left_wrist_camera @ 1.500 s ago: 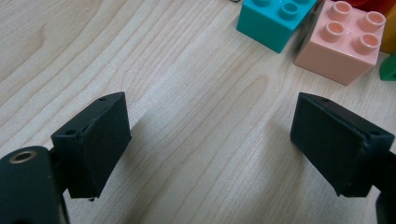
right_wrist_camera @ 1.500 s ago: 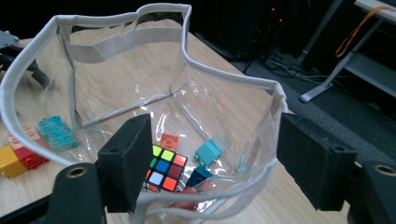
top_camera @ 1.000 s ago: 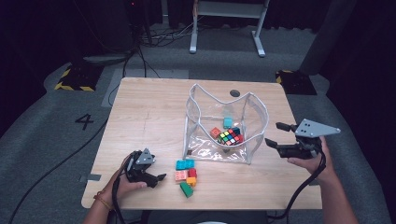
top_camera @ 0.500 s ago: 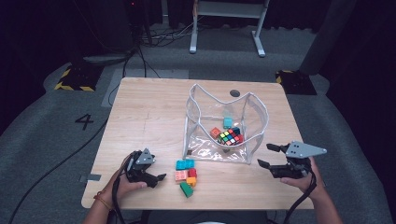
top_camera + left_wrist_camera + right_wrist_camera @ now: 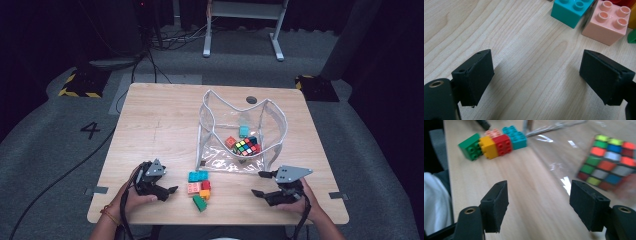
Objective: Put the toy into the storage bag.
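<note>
Our left gripper (image 5: 167, 191), jaws open and empty, sat just left of the toy bricks (image 5: 199, 186) on the table (image 5: 165, 120); our right gripper (image 5: 261, 183), open-jawed too, lay farther off, its jaws lately narrowing around nothing.

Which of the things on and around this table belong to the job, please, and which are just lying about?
Job:
- clear bag
- puzzle cube
- loose blocks
- left tongs, open
- right tongs, open

Lying about:
- cables
- metal stand
- striped floor plate
</note>
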Action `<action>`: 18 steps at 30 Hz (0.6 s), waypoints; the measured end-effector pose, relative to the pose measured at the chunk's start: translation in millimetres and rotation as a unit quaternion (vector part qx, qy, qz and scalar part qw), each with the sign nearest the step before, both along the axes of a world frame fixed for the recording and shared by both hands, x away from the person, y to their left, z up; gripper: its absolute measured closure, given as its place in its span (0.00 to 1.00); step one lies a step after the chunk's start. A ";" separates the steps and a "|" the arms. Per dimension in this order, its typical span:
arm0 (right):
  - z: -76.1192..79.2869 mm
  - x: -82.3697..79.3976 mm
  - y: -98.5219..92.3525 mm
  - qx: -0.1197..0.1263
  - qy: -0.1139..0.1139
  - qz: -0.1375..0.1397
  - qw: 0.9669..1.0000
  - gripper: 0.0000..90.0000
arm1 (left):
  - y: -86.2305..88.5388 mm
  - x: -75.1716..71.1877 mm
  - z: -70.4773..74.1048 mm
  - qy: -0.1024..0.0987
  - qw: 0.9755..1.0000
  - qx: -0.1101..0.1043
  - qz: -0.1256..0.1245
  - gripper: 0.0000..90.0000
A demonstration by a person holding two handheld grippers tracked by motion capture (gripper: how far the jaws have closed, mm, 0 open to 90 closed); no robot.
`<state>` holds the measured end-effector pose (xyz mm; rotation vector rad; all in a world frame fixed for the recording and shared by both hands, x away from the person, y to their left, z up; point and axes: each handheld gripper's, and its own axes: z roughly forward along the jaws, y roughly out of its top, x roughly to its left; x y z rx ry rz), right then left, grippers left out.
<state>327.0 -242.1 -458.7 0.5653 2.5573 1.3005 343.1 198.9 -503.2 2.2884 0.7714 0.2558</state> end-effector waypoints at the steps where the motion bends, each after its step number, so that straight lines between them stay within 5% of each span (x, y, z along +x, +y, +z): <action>1: -3.4 -0.5 6.0 -0.003 0.005 0.009 1.000 0.36 | 0.0 0.1 0.0 -0.001 1.000 0.000 0.000 0.14; 8: -22.1 -8.3 48.2 -0.018 0.033 0.051 0.998 0.37 | 0.1 0.1 0.1 -0.002 1.000 0.001 0.000 0.14; 18: -31.5 -13.6 97.5 -0.020 0.001 0.115 0.993 0.48 | 0.4 0.3 0.4 -0.005 1.000 0.004 0.000 0.14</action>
